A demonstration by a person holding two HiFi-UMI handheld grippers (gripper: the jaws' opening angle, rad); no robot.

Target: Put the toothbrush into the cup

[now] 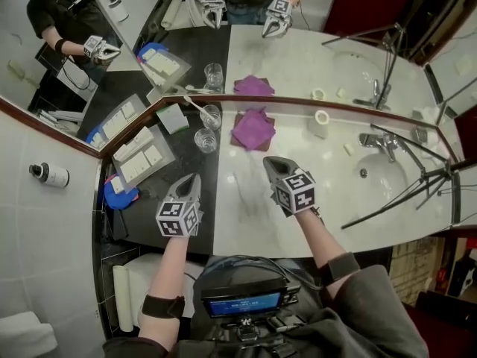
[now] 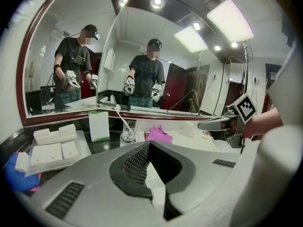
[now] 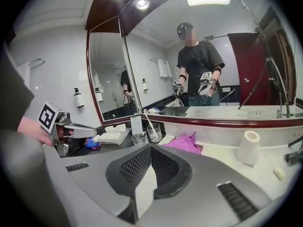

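Nearest me, both grippers sit low over the desk (image 1: 246, 222). Left gripper (image 1: 194, 179): fingers pressed together, nothing in them. Right gripper (image 1: 270, 161): same, closed on air.

At 12 o'clock from the left gripper is an empty glass (image 1: 206, 140). Just behind it is the cup (image 1: 212, 116), with the toothbrush (image 1: 195, 107) standing in it and leaning out toward 10 o'clock. Purple cloth (image 1: 253, 129) lies just beside the cup at 3 o'clock. My read: task done, nothing left to grab.

If I had to re-seat it: the toothbrush looks light, stiff, thin and smooth, so it would likely twist or slip in the fingers. I'd take it mid-handle, above the rim. The cup looks like glass, so probably tippy and breakable. I wouldn't lever the handle against the rim.

Views:
- **Head view:** gives the layout, with the two vessels in line, tray (image 1: 141, 159) at 9 o'clock and sink (image 1: 373, 174) at 3. The toothbrush is only a thin streak there.
- **Left gripper view:** shows its lean and the upper end well clear of the rim. I can't separate the two vessels there.
- **Right gripper view:** splits them side by side and puts the toothbrush in the farther one.
- **Each gripper view:** shows the other gripper from the side.
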